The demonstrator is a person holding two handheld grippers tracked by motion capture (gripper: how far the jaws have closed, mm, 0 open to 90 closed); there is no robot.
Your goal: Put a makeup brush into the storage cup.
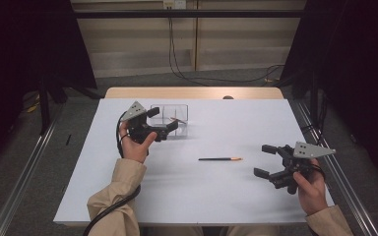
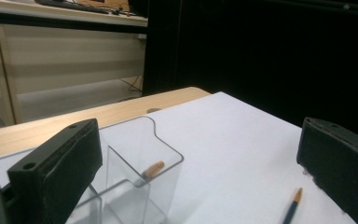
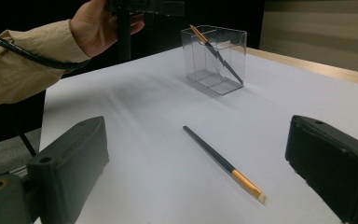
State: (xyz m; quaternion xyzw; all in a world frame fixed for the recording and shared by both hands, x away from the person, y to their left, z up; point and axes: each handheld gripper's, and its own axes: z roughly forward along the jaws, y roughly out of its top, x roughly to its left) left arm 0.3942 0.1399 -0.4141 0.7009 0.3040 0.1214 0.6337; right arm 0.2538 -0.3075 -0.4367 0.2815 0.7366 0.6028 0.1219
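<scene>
Left of centre in the high view, the left tool [image 1: 163, 121] hangs at the near left corner of a clear plastic holder with compartments [image 1: 181, 116]; its two black jaws stand wide apart with nothing between them. In the left gripper view the jaws rise at the lower left and right edges, and the holder sits just past the left one. One slim dark brush with an orange handle end [image 2: 153, 169] leans inside a compartment of the holder, its orange end poking above the rim. The right tool [image 1: 266, 160] is at the lower right of the high view, held in the person's right hand [image 1: 309, 189], its jaws also wide apart and empty, aimed toward the middle of the counter. A second dark, orange-banded brush [image 1: 220, 159] lies flat on the white sheet covering the counter [image 1: 187, 196], at mid-frame, between the two tools and well apart from the holder. In the right gripper view this brush lies between the jaws but farther out, untouched.
</scene>
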